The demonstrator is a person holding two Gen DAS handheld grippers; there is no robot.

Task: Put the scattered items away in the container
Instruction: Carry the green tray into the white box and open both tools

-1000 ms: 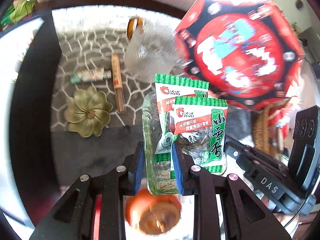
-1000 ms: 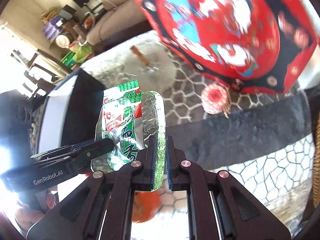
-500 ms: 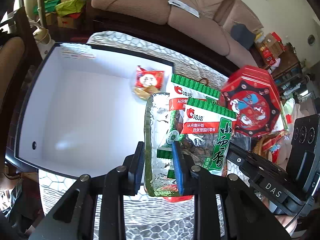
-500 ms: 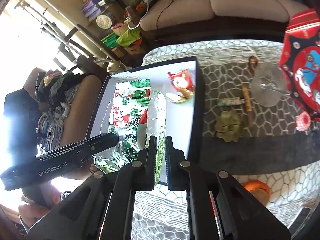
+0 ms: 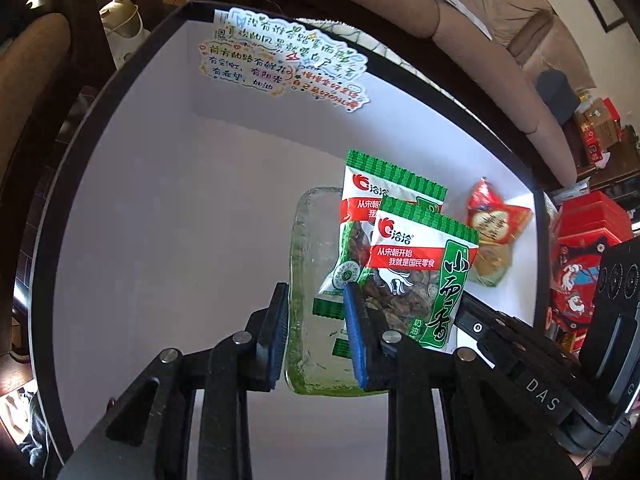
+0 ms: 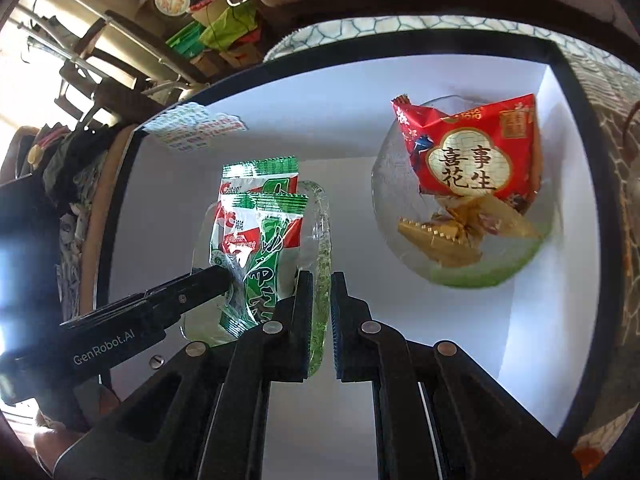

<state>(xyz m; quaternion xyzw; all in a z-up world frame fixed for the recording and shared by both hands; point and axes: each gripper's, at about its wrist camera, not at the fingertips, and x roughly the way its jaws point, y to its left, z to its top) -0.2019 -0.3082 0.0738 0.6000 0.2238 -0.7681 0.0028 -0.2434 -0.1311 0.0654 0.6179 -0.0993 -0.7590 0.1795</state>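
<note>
- A large box (image 5: 160, 240) with white inner walls and a dark rim (image 6: 600, 200) fills both views; both grippers hang over its open top, pointing steeply down into it.
- Held over the box is a rectangular clear glass dish (image 5: 308, 264) with a green-tinted edge. Two green, white and red seed packets (image 5: 416, 264) stand in it, one overlapping the other.
- The left gripper (image 5: 316, 336) has its blue-padded fingers set narrow on the near end of the dish, one pad on the outside of the glass wall, the other inside against the packets.
- The right gripper (image 6: 320, 320) is nearly closed, pinching the dish's thin green rim (image 6: 322, 240) between its pads.
- Already on the box floor, on the right side, sits a round clear glass bowl (image 6: 460, 272) with a green-tinted base. It holds a red peanut packet (image 6: 476, 152) and some gold-wrapped sweets (image 6: 448, 236).
- The right wrist view shows that bowl plainly and whole; in the left wrist view only the red packet (image 5: 496, 216) and a pale patch beneath it can be made out at the far right of the box.
- The left wrist view shows a colourful handwritten sticker (image 5: 284, 60) on the box's far wall; the right wrist view catches it only at a slant (image 6: 192, 128).
- Each view shows the other gripper's black body entering from the side.
- Outside the box, the left wrist view shows a beige sofa (image 5: 460, 32) beyond and a red printed tin (image 5: 576, 280) at the right.
</note>
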